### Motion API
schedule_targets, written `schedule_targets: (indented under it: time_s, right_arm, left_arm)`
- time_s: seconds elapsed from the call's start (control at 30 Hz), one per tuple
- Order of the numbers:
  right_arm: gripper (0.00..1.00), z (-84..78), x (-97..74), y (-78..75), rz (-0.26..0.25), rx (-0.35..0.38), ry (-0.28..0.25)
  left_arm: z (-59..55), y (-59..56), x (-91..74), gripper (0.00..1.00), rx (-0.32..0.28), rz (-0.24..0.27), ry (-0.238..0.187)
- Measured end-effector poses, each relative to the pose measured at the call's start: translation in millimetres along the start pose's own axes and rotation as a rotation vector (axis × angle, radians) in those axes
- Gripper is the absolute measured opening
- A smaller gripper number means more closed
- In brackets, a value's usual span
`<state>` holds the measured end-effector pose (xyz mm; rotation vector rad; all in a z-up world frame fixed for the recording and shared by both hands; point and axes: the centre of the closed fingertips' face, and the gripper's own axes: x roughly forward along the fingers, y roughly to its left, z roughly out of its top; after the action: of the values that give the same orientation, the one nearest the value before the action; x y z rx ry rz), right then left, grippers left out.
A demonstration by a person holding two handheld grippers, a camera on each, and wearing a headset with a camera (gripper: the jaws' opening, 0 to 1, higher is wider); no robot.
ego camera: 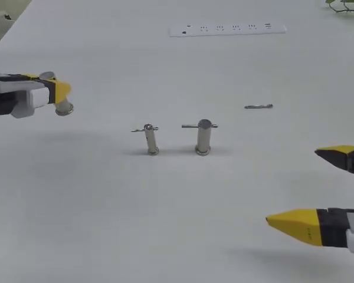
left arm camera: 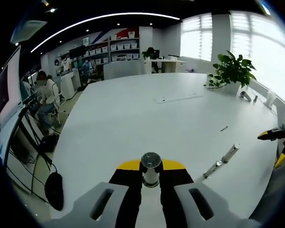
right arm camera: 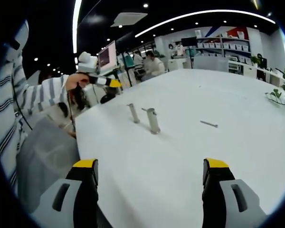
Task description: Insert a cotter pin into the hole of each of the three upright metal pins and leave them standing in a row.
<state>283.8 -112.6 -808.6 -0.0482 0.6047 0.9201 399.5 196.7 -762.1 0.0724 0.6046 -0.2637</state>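
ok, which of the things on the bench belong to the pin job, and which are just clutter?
Job:
- upright silver metal pins, cotter pins through both
- third silver metal pin, clamped in left hand-held gripper
- loose wire cotter pin, lying flat
- right hand-held gripper, open

Lying about:
- white power strip
- green potted plant

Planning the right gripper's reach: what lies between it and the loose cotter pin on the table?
Bare table: the right gripper view shows nothing between the open right gripper and the loose cotter pin.
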Motion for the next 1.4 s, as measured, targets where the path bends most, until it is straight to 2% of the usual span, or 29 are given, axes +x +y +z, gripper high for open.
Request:
schedule_targets:
  time_s: [0.07, 0.1, 0.13, 0.37, 0.4, 0.47, 0.5, 0.63, 0.7, 0.73, 0.83, 0.87, 1.0, 1.23, 1.4]
  right_arm:
    - [0.92, 0.2, -0.7, 1.0, 0.004, -0.004, -0.003]
    - [0.92, 0.7, -0.9, 1.5, 0.007, -0.006, -0.005]
    - [0.92, 1.1, -1.0, 1.7, 0.007, -0.01, -0.006]
    - [0.92, 6.1, -3.1, 2.5, 0.012, -0.027, -0.015]
    - [0.92, 6.7, -3.3, 2.4, 0.012, -0.03, -0.017]
    - [0.92, 7.2, -3.5, 1.9, 0.011, -0.033, -0.018]
    - [0.92, 7.4, -3.7, 1.6, 0.01, -0.034, -0.02]
    - [0.92, 8.8, -4.4, 1.3, 0.009, -0.032, -0.029]
    - [0.92, 8.0, -4.5, 1.5, 0.011, -0.031, -0.028]
    - [0.92, 7.1, -4.5, 1.2, 0.009, -0.032, -0.026]
    - [0.93, 6.2, -4.8, 0.5, 0.002, -0.033, -0.027]
    - [0.93, 6.6, -5.0, 0.5, 0.001, -0.033, -0.03]
    - [0.93, 6.9, -6.2, 2.2, 0.002, -0.028, -0.039]
    - [0.93, 4.5, -8.4, 4.9, 0.006, -0.027, -0.035]
    - [0.93, 4.2, -8.6, 5.4, 0.006, -0.022, -0.038]
  left_arm:
    - [-0.7, -3.8, -6.6, 0.11, -0.015, 0.007, -0.002]
    - [-4.3, -5.7, -9.6, 0.11, -0.061, 0.017, 0.007]
    - [-6.4, -7.0, -11.4, 0.11, -0.083, 0.023, 0.012]
    - [-11.5, -27.7, -26.5, 0.11, -0.101, 0.042, 0.018]
    - [-12.4, -32.9, -29.5, 0.11, -0.104, 0.047, 0.01]
    - [-14.2, -40.8, -32.5, 0.11, -0.176, 0.061, -0.009]
    - [-15.4, -43.5, -32.9, 0.11, -0.181, 0.059, -0.012]
    - [-23.0, -62.0, -34.4, 0.11, -0.184, 0.05, 0.005]
    - [-26.9, -72.3, -34.9, 0.11, -0.208, 0.043, 0.027]
    - [-27.4, -79.5, -34.9, 0.11, -0.205, 0.038, 0.026]
    - [-29.0, -91.5, -33.5, 0.11, -0.195, 0.03, 0.028]
    - [-30.5, -101.1, -33.1, 0.11, -0.182, 0.025, 0.032]
    - [-42.0, -116.5, -24.5, 0.11, -0.116, 0.019, 0.066]
    - [-56.7, -137.3, -13.9, 0.11, -0.136, -0.022, 0.104]
    - [-60.2, -147.4, -3.8, 0.11, -0.134, -0.036, 0.107]
